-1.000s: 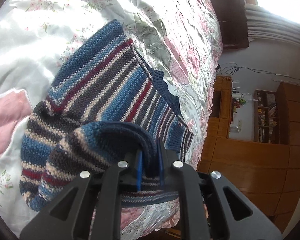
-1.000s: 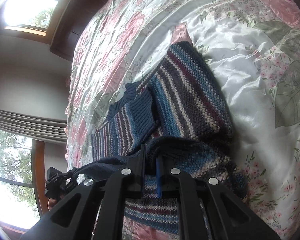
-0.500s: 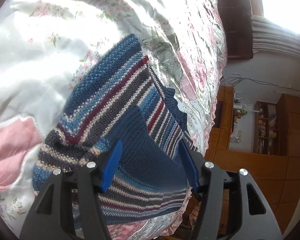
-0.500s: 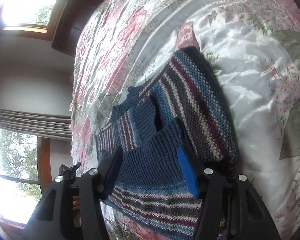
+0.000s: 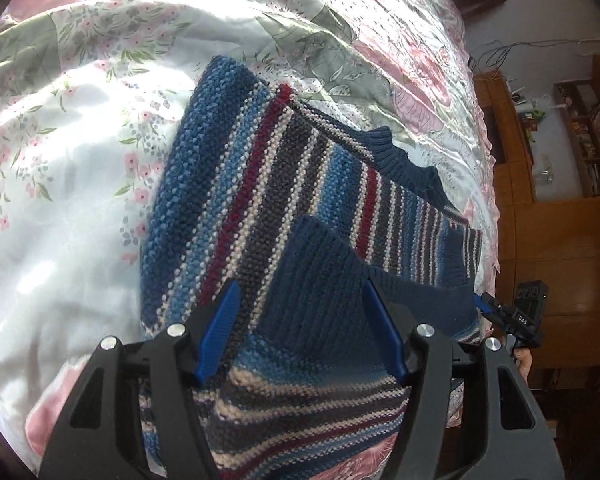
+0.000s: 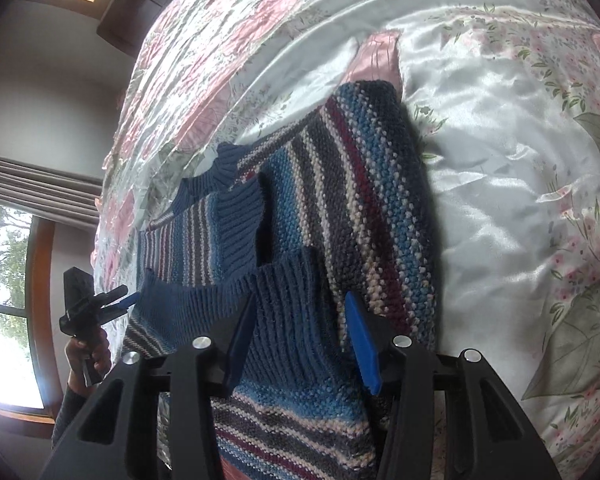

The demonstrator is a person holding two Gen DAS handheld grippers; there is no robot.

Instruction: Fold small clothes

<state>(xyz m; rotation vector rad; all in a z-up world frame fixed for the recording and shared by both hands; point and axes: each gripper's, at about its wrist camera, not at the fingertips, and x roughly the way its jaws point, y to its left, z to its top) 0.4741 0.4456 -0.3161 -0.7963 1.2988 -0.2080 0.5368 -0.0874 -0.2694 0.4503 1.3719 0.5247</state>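
Lying folded on the floral bedspread, the striped sweater fills the centre of both wrist views, its navy ribbed hem turned over on top. The left claw stands spread wide at the lower centre of its frame, blue pads apart above the knit and holding nothing. The right claw is likewise parted over the hem, gripping nothing. Each claw's black body hides the sweater's near edge at the frame bottom, and whether the pads touch the wool cannot be told. In the lower left of the right wrist view, a hand holds the other claw's handle, partly cut off by the frame rim.
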